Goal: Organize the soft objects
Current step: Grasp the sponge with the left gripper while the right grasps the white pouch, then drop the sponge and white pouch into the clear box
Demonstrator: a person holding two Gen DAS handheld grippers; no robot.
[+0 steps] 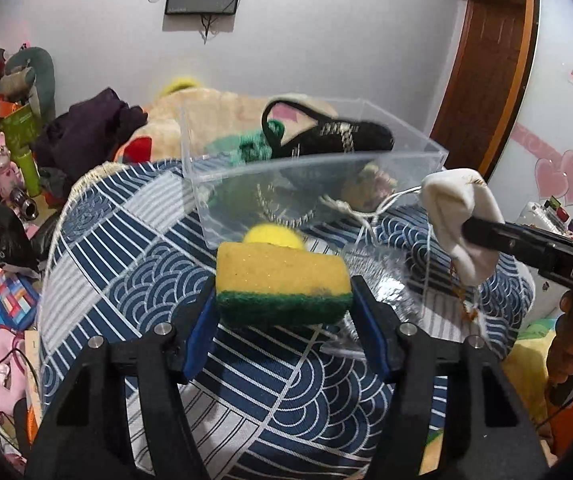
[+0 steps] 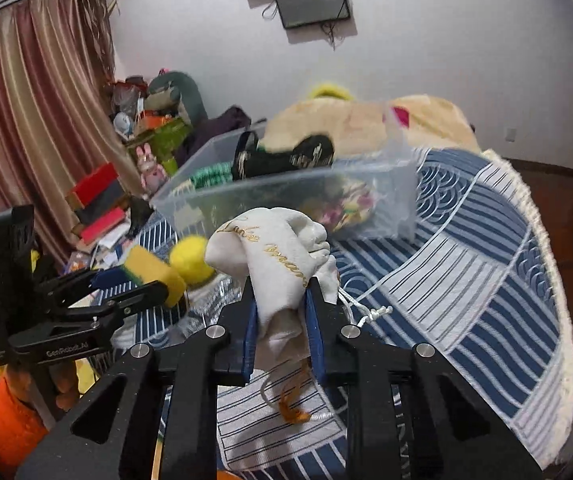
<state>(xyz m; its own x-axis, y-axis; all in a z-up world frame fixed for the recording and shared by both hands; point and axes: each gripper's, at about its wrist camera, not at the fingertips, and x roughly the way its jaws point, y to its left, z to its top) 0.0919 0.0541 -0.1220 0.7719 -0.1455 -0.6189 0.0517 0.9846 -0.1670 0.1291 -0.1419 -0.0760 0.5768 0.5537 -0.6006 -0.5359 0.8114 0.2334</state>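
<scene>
My left gripper (image 1: 284,292) is shut on a yellow and green sponge (image 1: 282,284) and holds it above the blue patterned cloth, in front of a clear plastic bin (image 1: 318,196). The sponge also shows in the right wrist view (image 2: 154,272). My right gripper (image 2: 282,300) is shut on a white drawstring pouch (image 2: 282,264) with gold lettering; the pouch shows at the right in the left wrist view (image 1: 462,216). The bin (image 2: 286,196) holds a black slipper (image 1: 326,130), green fabric (image 1: 242,146) and other soft items. A yellow ball (image 1: 274,236) lies by the bin's front wall.
The round blue and white patterned cloth (image 1: 158,272) covers the work surface, with a silvery plastic bag (image 1: 374,280) lying on it. A beige blanket (image 2: 366,124) lies behind the bin. Clutter of boxes, toys and books (image 1: 2,160) fills the left side. A curtain (image 2: 38,120) hangs at far left.
</scene>
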